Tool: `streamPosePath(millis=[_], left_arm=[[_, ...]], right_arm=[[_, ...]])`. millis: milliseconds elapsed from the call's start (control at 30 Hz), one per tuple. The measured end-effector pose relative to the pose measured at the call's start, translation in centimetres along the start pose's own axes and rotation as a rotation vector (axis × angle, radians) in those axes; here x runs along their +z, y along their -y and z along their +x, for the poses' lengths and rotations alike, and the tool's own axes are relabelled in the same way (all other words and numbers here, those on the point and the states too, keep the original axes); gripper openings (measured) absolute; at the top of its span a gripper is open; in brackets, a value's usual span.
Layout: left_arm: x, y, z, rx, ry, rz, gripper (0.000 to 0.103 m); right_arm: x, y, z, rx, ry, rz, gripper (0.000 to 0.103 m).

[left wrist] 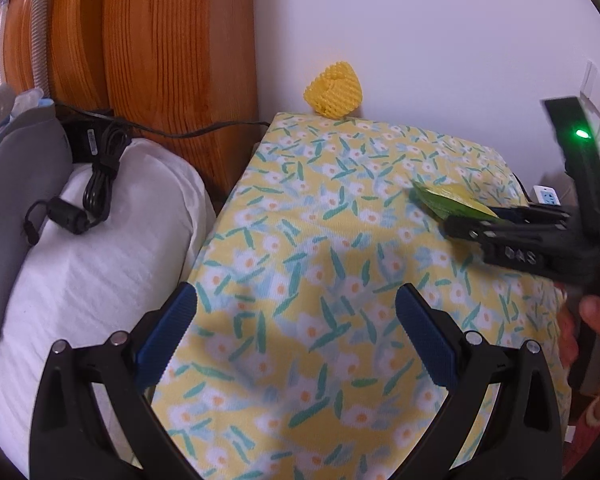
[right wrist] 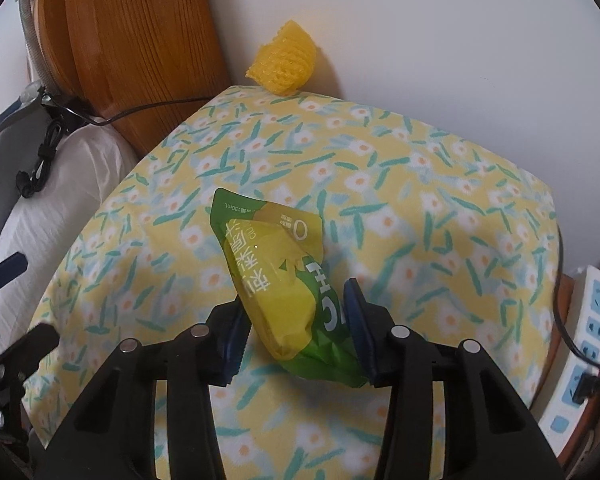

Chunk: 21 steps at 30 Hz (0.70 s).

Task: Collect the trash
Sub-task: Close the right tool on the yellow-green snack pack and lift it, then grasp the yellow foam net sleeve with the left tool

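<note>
My right gripper [right wrist: 296,320] pads flank green wrapper [right wrist: 278,276], contact unclear; close firmly, lift. Left gripper [left wrist: 296,328] jaws apart, empty.

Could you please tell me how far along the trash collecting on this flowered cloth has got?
Nothing looks finished yet; no bin or bag shows. In hand: the right gripper has its pads against the green and yellow wrapper, which is between them on the flowered cloth. Left: the yellow foam net sits at the far edge by the wall, and the left gripper is open, holding nothing.
</note>
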State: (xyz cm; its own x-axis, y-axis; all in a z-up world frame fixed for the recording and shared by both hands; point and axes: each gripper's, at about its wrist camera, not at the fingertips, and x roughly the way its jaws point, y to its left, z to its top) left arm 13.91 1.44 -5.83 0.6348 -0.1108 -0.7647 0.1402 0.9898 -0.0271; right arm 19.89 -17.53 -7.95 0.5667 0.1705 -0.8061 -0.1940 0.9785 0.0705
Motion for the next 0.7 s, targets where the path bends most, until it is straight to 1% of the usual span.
streamPosePath(millis=[133, 200, 267, 333, 500, 700], left_arm=[[2.3, 0.7, 1.4, 0.018, 0.016, 0.015, 0.095], [4.2, 1.5, 2.5, 0.029, 0.034, 0.038, 0.095], [6.4, 2.4, 4.0, 0.028, 0.043, 0.054, 0.095], [8.5, 2.8, 5.6, 0.006, 0.053, 0.052, 0.095], [12.8, 4.4, 10.6, 0.019, 0.057, 0.04, 0.095], [16.7, 6.9, 16.2, 0.124, 0.064, 0.079, 0.094]], right_arm=[[-1.6, 0.1, -3.0, -0.008, 0.06, 0.036, 0.045], [-2.2, 0.4, -4.0, 0.001, 0.083, 0.064, 0.045], [-2.7, 0.9, -4.8, 0.014, 0.102, 0.085, 0.045], [-3.3, 1.3, -5.6, 0.025, 0.118, 0.096, 0.045], [-3.9, 2.5, -6.5, 0.029, 0.134, 0.098, 0.045], [-4.1, 4.5, -6.3, 0.056, 0.134, 0.134, 0.045]])
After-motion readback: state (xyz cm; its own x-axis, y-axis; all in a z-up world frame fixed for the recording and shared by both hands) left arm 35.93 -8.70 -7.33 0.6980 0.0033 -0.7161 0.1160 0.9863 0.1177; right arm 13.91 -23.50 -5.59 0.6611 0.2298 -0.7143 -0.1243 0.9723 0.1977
